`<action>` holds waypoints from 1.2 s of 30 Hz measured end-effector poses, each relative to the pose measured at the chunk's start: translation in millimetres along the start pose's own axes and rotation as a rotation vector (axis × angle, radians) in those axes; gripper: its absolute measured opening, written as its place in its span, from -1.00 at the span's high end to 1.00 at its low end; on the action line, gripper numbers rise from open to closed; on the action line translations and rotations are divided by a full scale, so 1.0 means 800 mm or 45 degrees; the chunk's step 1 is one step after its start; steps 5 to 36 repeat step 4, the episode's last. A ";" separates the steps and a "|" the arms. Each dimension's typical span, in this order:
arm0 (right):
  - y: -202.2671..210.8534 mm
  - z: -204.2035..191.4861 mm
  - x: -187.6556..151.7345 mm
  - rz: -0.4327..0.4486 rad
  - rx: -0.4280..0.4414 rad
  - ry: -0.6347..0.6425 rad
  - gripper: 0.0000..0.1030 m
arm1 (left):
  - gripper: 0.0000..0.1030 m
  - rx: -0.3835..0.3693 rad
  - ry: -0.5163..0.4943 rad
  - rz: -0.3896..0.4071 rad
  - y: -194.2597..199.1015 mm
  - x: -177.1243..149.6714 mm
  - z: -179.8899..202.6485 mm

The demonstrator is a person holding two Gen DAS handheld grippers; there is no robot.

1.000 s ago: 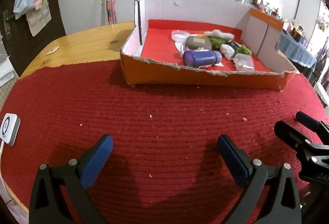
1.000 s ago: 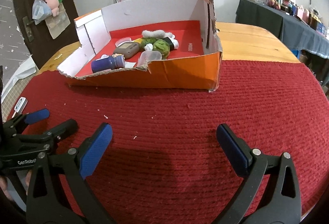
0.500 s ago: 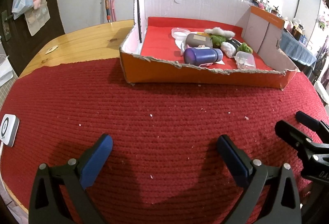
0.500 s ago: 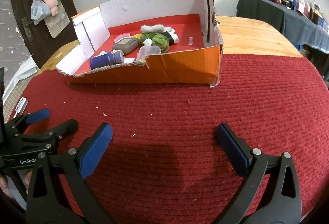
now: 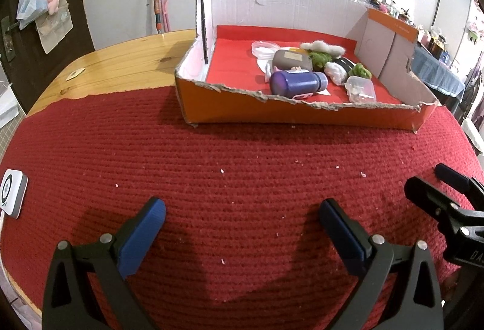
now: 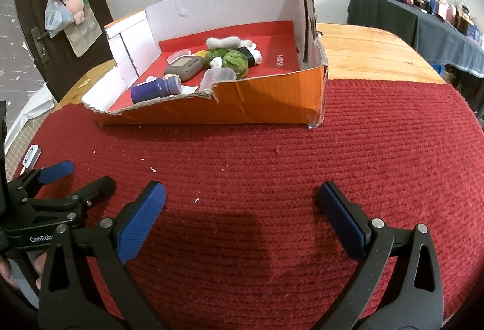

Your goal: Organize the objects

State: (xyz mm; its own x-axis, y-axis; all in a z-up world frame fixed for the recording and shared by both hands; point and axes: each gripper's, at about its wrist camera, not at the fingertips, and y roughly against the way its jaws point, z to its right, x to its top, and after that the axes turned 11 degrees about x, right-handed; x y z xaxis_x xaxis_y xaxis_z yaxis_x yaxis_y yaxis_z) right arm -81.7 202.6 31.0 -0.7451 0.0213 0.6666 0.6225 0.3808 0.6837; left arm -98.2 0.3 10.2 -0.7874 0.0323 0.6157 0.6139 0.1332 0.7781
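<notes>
- Two grippers are in my hands, both over the red woven mat (image 5: pixel 242 166), which covers the near part of the wooden table (image 5: pixel 127 63) and is the largest item ahead of me.
- Ahead of both grippers, well apart from either, an orange cardboard box (image 5: pixel 302 113) sits on the far edge of the mat; its near wall is torn ragged, its inner walls are white and its floor is red.
- Inside the box, towards its right half as seen from my left gripper, the objects lie clustered: a purple bottle (image 5: pixel 298 83) on its side nearest the torn wall, a grey pouch (image 5: pixel 292 60) just behind it, a clear lidded container (image 5: pixel 361 89) to the bottle's right, a green fuzzy item (image 5: pixel 320 58) and a white fluffy piece (image 5: pixel 323 46) further back, and a clear round dish (image 5: pixel 264 47) at the rear left of the cluster.
- My left gripper (image 5: pixel 242 218) is spread wide, blue pads apart, nothing between them, hovering low over bare mat.
- My right gripper (image 6: pixel 242 203) is likewise spread wide and empty, over bare mat; the left gripper shows at its left edge.
- A small white device (image 5: pixel 12 197) lies at the mat's edge, far left of my left gripper.
- Pale crumbs are scattered over the mat between the grippers and the box.
</notes>
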 end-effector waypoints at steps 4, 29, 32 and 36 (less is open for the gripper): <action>0.000 0.000 0.000 0.001 0.002 -0.002 -1.00 | -1.00 -0.001 0.003 0.001 0.000 0.001 0.000; 0.000 0.000 0.000 0.001 0.002 -0.002 -1.00 | -1.00 -0.001 0.003 0.001 0.000 0.001 0.000; 0.000 0.000 0.000 0.001 0.002 -0.002 -1.00 | -1.00 -0.001 0.003 0.001 0.000 0.001 0.000; 0.000 0.000 0.000 0.001 0.002 -0.002 -1.00 | -1.00 -0.001 0.003 0.001 0.000 0.001 0.000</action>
